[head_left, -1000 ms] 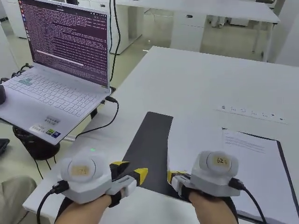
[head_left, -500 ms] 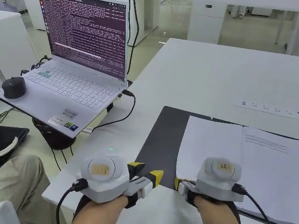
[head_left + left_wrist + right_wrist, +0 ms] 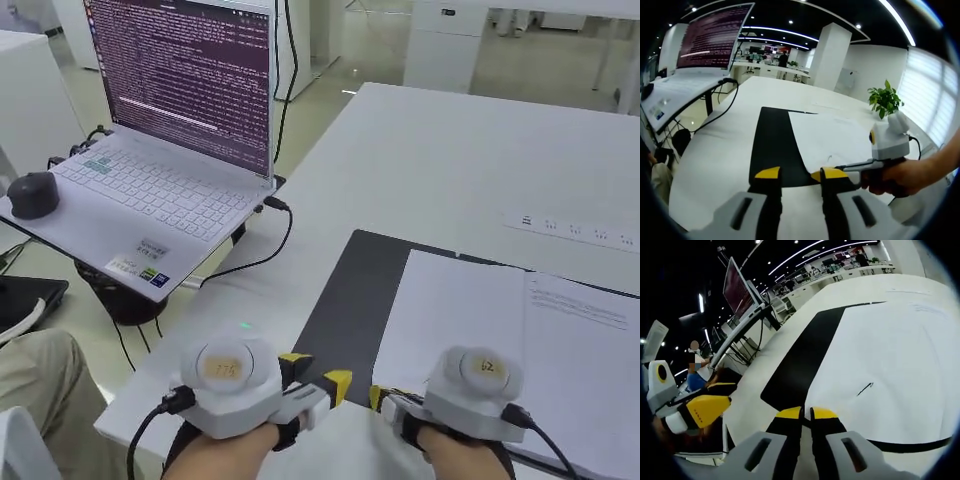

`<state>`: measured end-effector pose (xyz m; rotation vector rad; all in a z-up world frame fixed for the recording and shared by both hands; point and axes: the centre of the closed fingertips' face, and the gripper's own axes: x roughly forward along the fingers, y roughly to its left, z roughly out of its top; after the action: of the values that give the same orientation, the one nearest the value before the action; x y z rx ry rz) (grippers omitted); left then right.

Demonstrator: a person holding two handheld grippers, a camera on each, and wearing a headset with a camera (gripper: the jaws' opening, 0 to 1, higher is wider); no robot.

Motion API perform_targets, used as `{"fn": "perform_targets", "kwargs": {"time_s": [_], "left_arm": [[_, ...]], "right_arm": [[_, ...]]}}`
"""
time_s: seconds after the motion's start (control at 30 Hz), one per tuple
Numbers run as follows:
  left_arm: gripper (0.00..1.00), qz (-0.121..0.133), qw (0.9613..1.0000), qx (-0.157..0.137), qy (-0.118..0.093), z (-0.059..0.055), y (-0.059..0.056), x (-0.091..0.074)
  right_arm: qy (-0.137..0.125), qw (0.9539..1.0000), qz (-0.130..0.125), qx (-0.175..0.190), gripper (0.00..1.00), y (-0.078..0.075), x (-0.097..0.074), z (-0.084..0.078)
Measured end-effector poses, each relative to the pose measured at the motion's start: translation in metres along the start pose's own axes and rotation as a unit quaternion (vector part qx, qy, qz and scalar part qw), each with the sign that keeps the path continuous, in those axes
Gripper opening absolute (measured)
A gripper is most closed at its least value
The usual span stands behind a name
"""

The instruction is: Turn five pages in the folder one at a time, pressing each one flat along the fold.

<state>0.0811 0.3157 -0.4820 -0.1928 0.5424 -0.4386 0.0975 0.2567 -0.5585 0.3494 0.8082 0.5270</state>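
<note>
The folder lies open on the white table, its black cover (image 3: 350, 300) on the left and a blank white page (image 3: 450, 310) beside it. A printed page (image 3: 585, 340) lies further right. My right gripper (image 3: 385, 400) is shut, its tips (image 3: 806, 413) at the blank page's near left corner; whether paper is pinched between them I cannot tell. My left gripper (image 3: 322, 383) hovers open just left of it, over the table's near edge. Its yellow tips (image 3: 800, 174) point at the black cover (image 3: 775, 145), with nothing between them.
An open laptop (image 3: 170, 110) stands on a raised stand at the left, with a mouse (image 3: 35, 190) beside it and a black cable (image 3: 260, 255) running onto the table. A white power strip (image 3: 575, 230) lies at the far right. A potted plant (image 3: 885, 100) stands beyond the folder.
The head camera has shifted, so the folder and laptop sit differently in the picture. Both grippers stay at the folder's near edge, the right one slightly nearer me.
</note>
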Motion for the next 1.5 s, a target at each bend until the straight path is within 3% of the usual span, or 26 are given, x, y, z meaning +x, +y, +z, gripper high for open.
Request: {"fn": "perform_targets", "kwargs": {"time_s": [0.13,0.2,0.4,0.53,0.7,0.87,1.03,1.2,1.4,1.5], "left_arm": [[0.29,-0.001,1.0,0.003,0.003,0.0,-0.001,0.002],[0.29,-0.001,1.0,0.004,0.005,0.001,-0.001,0.005],[0.29,-0.002,0.9999,0.009,0.005,0.008,-0.006,0.014],[0.28,-0.01,0.9996,0.024,0.015,0.009,-0.016,0.031],[0.25,-0.023,0.9973,0.059,0.036,0.0,-0.036,0.056],[0.25,-0.023,0.993,0.093,0.07,-0.02,-0.052,0.084],[0.24,-0.007,0.9915,0.097,0.087,-0.035,-0.052,0.096],[0.24,0.016,0.9887,0.108,0.103,-0.05,-0.045,0.099],[0.19,0.028,0.986,0.146,0.076,-0.05,-0.04,0.097],[0.19,0.025,0.9887,0.135,0.06,-0.05,-0.039,0.096]], "right_arm": [[-0.006,0.9988,0.019,0.044,0.03,0.001,-0.001,-0.003],[-0.014,0.9981,0.016,0.058,0.0,-0.003,-0.002,-0.003],[-0.028,0.997,0.018,0.071,0.0,-0.006,-0.012,0.0],[-0.055,0.9945,0.015,0.088,0.0,-0.012,-0.028,0.012],[-0.094,0.9902,-0.003,0.104,0.0,-0.038,-0.054,0.03],[-0.131,0.9834,-0.029,0.122,0.0,-0.078,-0.078,0.045],[-0.146,0.9808,-0.049,0.12,0.0,-0.111,-0.093,0.052],[-0.156,0.9792,-0.058,0.116,0.0,-0.131,-0.099,0.058],[-0.175,0.9781,-0.051,0.1,0.0,-0.141,-0.094,0.072],[-0.181,0.9779,-0.05,0.092,0.0,-0.145,-0.088,0.079]]}}
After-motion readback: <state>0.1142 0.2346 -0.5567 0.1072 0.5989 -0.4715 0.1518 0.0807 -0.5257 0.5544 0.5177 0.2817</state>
